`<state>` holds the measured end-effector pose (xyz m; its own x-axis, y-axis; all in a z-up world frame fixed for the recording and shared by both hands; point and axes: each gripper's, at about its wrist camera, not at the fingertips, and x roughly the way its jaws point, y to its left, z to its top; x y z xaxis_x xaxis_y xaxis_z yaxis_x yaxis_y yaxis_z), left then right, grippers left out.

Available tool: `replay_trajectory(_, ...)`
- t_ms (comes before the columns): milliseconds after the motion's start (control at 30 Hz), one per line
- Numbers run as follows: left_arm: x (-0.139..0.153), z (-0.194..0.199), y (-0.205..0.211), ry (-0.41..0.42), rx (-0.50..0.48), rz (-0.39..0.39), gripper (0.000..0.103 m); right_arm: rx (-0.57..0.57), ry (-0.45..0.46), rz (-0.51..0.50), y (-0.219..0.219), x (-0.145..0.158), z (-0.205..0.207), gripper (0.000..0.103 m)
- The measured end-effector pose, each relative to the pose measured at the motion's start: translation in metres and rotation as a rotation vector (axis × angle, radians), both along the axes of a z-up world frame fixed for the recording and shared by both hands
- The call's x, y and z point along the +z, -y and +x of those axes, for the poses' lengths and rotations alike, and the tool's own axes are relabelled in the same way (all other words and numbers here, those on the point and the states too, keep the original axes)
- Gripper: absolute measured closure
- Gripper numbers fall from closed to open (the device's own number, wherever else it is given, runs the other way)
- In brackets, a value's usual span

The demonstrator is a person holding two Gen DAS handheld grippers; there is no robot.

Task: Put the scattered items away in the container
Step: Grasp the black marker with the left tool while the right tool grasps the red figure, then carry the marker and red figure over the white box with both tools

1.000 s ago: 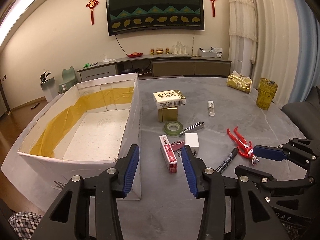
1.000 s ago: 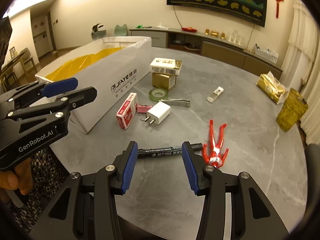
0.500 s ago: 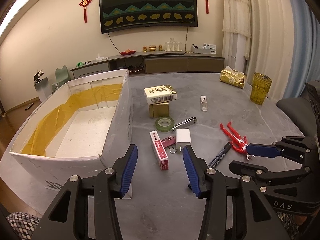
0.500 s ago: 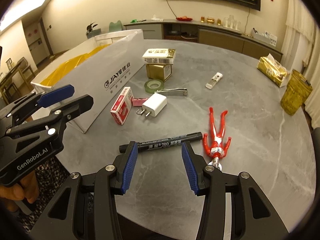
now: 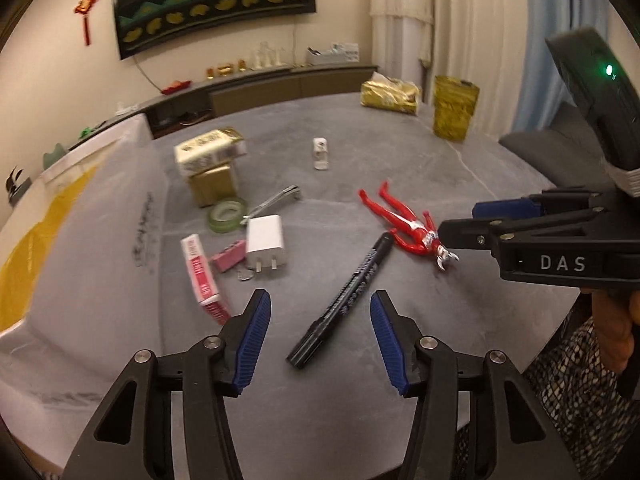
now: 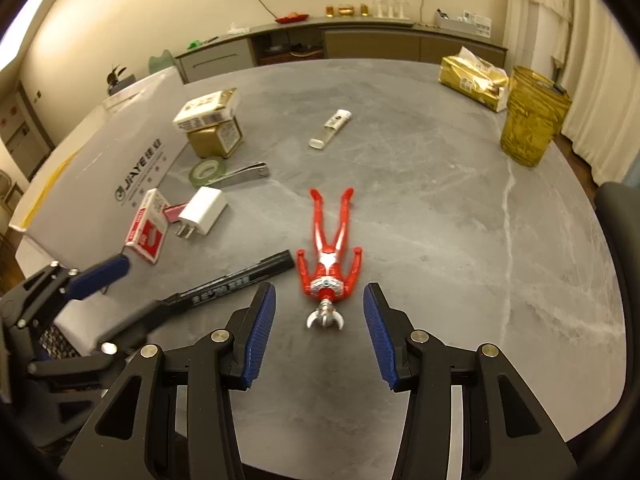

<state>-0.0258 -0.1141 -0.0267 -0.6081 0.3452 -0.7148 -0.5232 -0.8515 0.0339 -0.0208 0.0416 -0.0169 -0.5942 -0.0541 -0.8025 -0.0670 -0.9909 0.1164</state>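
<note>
My left gripper (image 5: pixel 319 320) is open, low over the grey table, with the near end of the black marker (image 5: pixel 348 292) lying between its fingers. My right gripper (image 6: pixel 319 308) is open too, its blue pads on either side of the head of the red toy figure (image 6: pixel 328 256), which lies flat. The white cardboard box (image 5: pixel 80 240) stands at the left. Beside it lie a white charger (image 5: pixel 266 240), a red card pack (image 5: pixel 204 280), a pink clip (image 5: pixel 228 256), green tape (image 5: pixel 226 214), nail clippers (image 5: pixel 276 200), two stacked small boxes (image 5: pixel 208 152) and a white tube (image 5: pixel 320 154).
A gold tissue packet (image 6: pixel 472 76) and a gold jar (image 6: pixel 532 120) stand at the table's far right. A dark chair (image 5: pixel 560 148) sits beyond the right edge. A hand (image 5: pixel 612 332) holds the right gripper. Bare grey tabletop (image 6: pixel 460 240) stretches right of the figure.
Both grippers have dropped lower and forward. The left swung right from the box to the marker; the right shifted from the marker to the figure. Both sets of fingers stand wider apart.
</note>
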Motion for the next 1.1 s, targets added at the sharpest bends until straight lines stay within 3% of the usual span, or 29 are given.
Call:
replay_trajectory(333,-0.04,-0.035,-0.016,0.13,-0.014,0.004,0.049,-0.013,0.086,-0.01,-0.006,-0.027,-0.033,0.054)
replay_trajectory(400,-0.038,-0.036,-0.015,0.117,-0.016,0.008,0.05,-0.013,0.107,0.006,-0.004,-0.033,-0.041,0.054)
replay_trajectory(467,-0.037,-0.037,-0.014,0.116,-0.019,0.01,0.059,-0.016,0.104,0.035,-0.001,-0.037,-0.046,0.053)
replay_trajectory(533,-0.036,-0.038,-0.012,0.11,-0.023,0.012,0.084,-0.013,0.101,0.078,0.004,-0.039,-0.05,0.054)
replay_trajectory(567,-0.035,-0.039,-0.01,0.114,-0.023,0.02,0.089,-0.013,0.098,0.096,0.007,-0.04,-0.051,0.055)
replay_trajectory(867,-0.025,-0.043,0.007,0.14,-0.026,0.135,0.089,-0.037,0.053,0.044,0.001,-0.031,-0.05,0.057)
replay_trajectory(1100,-0.008,-0.033,0.013,0.102,-0.031,0.154,0.089,-0.038,0.025,-0.047,-0.001,-0.021,-0.048,0.057)
